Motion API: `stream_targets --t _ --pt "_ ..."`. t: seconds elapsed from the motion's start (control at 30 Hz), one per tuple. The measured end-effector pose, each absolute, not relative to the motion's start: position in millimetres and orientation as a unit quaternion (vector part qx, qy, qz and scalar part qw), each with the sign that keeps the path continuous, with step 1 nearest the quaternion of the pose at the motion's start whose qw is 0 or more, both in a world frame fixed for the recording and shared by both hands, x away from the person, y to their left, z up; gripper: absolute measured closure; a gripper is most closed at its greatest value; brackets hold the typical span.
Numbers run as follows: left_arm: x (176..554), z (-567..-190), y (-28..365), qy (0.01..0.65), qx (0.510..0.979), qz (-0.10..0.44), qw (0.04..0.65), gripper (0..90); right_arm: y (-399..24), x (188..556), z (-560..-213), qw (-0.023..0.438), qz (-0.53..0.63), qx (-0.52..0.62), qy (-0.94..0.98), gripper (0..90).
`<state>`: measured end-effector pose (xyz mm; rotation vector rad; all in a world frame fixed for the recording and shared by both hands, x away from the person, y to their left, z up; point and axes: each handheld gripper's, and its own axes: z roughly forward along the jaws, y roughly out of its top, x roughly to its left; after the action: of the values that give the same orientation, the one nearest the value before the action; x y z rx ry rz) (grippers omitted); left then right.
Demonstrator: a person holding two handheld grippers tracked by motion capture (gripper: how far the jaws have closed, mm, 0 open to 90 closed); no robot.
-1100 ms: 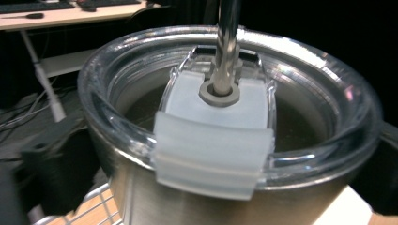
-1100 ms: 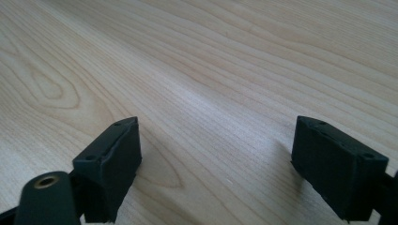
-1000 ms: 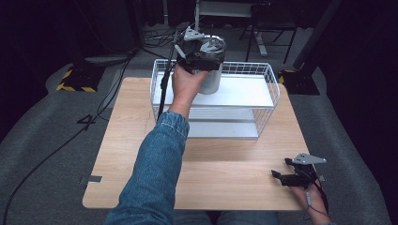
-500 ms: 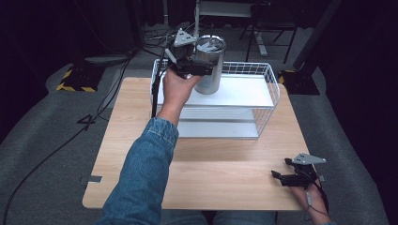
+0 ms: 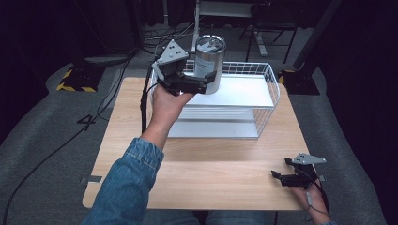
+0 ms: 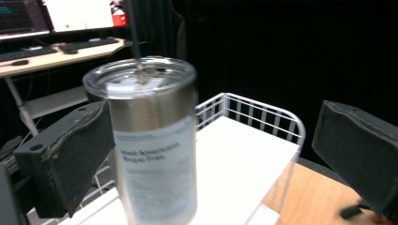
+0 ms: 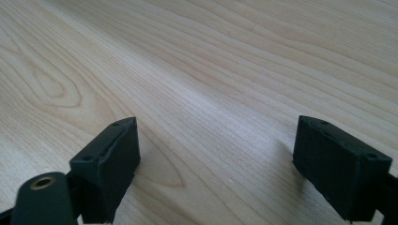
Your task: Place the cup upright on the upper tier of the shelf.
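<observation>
1. The left gripper [image 5: 202, 83] is raised over the rear left corner of the white wire basket [image 5: 267, 77]. Its jaws are spread wide, one on each side of the steel tumbler [image 5: 209, 70].
2. In the left gripper view the tumbler [image 6: 152, 140] sits close to the left jaw, with a clear gap to the right jaw. The picture is blurred, so contact with the left jaw cannot be confirmed.
3. The tumbler stands upright on the basket's white shelf [image 5: 239, 91], near the rear rim. Its base is hidden.
4. The shelf is bare to the right of the tumbler as far as the basket's wire wall.
5. The right gripper [image 5: 287, 178] rests low at the table's [image 5: 211, 173] near right corner, jaws apart, nothing between them, well apart from the basket.
</observation>
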<state>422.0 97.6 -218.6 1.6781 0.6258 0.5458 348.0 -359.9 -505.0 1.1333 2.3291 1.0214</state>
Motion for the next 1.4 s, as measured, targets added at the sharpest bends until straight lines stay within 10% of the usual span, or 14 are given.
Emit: stream_targets --t 1.4 --pt "315 -350 163 0.249 0.792 0.175 0.530 0.2 -360 349 -505 0.177 0.361 0.400 0.824 15.4"
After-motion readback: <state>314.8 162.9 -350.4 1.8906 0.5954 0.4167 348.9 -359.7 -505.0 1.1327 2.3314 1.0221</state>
